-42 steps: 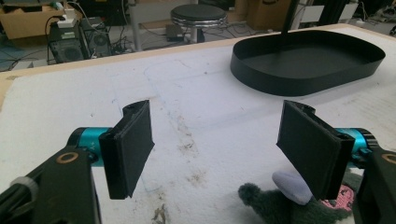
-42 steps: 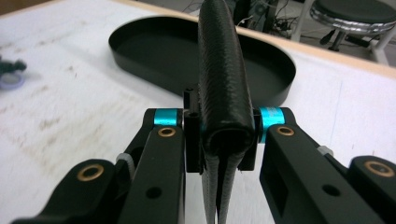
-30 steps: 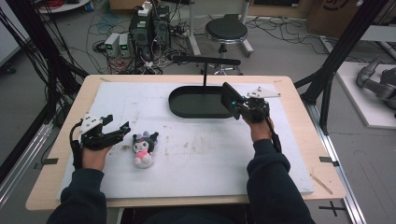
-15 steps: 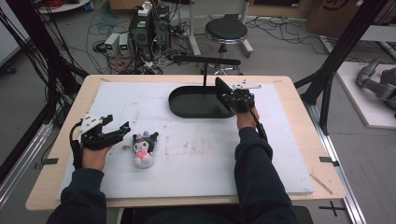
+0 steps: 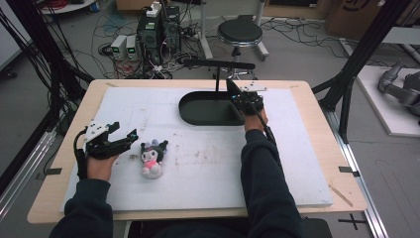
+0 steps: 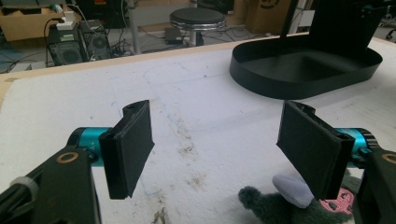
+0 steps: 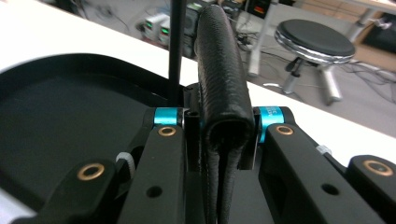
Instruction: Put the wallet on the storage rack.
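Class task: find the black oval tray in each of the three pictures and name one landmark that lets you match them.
High view: tray at upper centre of the white mat, right gripper at its right end.
Left gripper view: tray at upper right, beyond the open jaws.
Right gripper view: tray fills the left, beside the shut jaws.
Shared landmark: round stool behind the table.

A person sits at a wooden table [image 5: 317,148] covered by a white sheet [image 5: 208,158]. The left gripper [image 5: 124,136] rests on the sheet near its left edge, jaws apart and pointing right toward a plush toy [image 5: 152,157] lying just beside them, not touching. The toy has dark ears, a pale face and a pink body. The right gripper [image 5: 233,88] reaches to the right end of a black oval tray [image 5: 198,111], holding a dark flat thing [image 5: 232,87]. A stool [image 5: 239,32] stands on the floor beyond the table.
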